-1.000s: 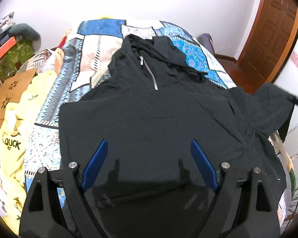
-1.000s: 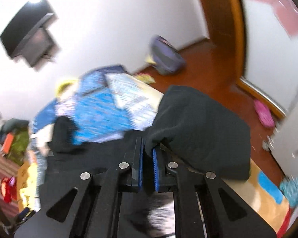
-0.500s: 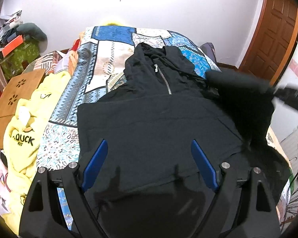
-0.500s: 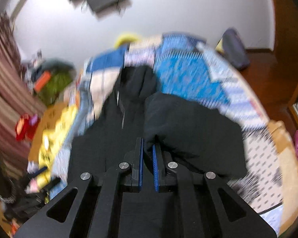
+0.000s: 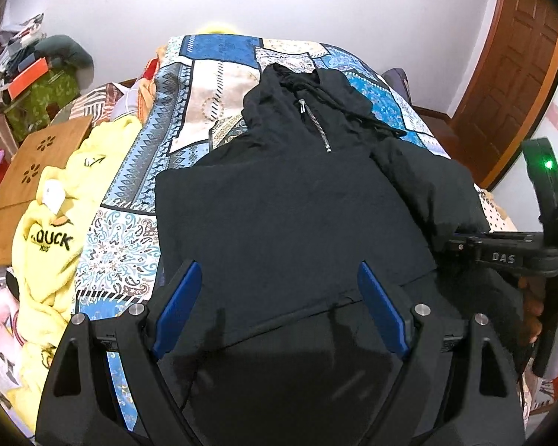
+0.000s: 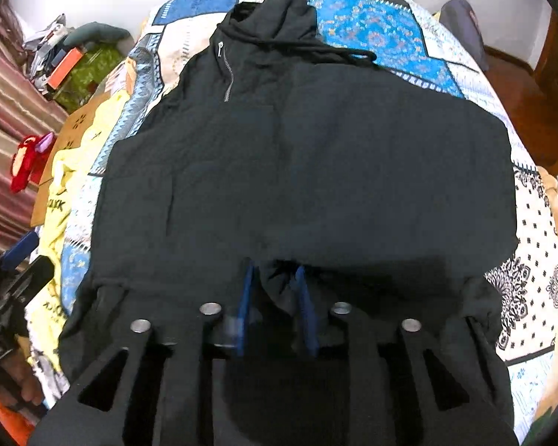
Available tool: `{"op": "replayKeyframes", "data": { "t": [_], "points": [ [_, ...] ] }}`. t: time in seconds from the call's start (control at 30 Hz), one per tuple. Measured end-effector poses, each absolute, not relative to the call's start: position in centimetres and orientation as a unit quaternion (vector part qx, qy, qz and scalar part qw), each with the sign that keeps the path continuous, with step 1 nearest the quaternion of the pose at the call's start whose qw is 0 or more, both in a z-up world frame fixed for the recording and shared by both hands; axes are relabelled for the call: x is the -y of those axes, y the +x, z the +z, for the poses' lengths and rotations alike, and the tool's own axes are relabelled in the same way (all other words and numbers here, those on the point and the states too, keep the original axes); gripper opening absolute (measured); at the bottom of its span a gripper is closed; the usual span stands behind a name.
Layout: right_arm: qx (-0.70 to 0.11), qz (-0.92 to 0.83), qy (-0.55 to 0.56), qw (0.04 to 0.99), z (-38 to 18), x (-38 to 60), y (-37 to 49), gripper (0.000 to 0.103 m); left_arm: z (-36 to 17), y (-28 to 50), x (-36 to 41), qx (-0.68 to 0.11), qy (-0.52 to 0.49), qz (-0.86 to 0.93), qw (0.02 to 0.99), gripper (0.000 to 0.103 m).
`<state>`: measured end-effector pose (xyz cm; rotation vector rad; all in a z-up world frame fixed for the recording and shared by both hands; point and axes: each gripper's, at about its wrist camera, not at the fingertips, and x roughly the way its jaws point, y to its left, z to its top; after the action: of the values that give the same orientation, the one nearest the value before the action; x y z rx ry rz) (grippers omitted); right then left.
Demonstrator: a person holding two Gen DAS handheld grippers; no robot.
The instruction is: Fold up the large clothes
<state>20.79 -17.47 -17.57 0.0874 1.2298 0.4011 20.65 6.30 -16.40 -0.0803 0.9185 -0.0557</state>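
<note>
A black hoodie (image 5: 286, 200) lies spread front-up on the bed (image 5: 212, 85), over a blue and cream patchwork cover, hood toward the far wall and its short silver zipper (image 5: 314, 126) at the neck. One sleeve (image 5: 424, 182) is folded in across the body on the right side. The left gripper (image 5: 275, 301) hovers over the lower part of the hoodie with its jaws wide apart and nothing between them. The right gripper (image 6: 275, 297) sits low over the folded sleeve's end; its jaws are opening, with a bunch of dark cloth between the blue pads (image 6: 246, 297) (whether the pads press on it is hard to tell). A yellow garment (image 5: 52, 230) printed "DUCK" lies just beside the bed's left edge, near a wooden board (image 5: 29, 171).
</note>
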Motion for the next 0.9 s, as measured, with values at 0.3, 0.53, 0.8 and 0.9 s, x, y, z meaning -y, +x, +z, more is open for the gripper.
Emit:
{"op": "replayKeyframes", "data": {
  "t": [0.3, 0.53, 0.8, 0.9],
  "points": [
    [-0.529, 0.188, 0.034, 0.827, -13.0, 21.8, 18.4, 0.037, -13.8, 22.1, -1.5, -0.426, 0.016, -0.054, 0.903, 0.086],
    [-0.478, 0.115, 0.030, 0.870, -10.4, 27.9, 17.6, 0.041, -12.2, 24.3, 5.1, -0.412, 0.071, -0.098, 0.903, 0.092],
    [-0.487, 0.067, 0.061, 0.869, -12.4, 32.7, 17.4, 0.045, -13.5, 26.8, 13.5, -0.398, 0.173, -0.122, 0.893, 0.094],
    [-0.499, 0.063, 0.082, 0.861, -13.8, 33.7, 17.3, 0.045, -15.1, 27.7, 16.0, -0.412, 0.199, -0.141, 0.878, 0.094]
  ]
}}
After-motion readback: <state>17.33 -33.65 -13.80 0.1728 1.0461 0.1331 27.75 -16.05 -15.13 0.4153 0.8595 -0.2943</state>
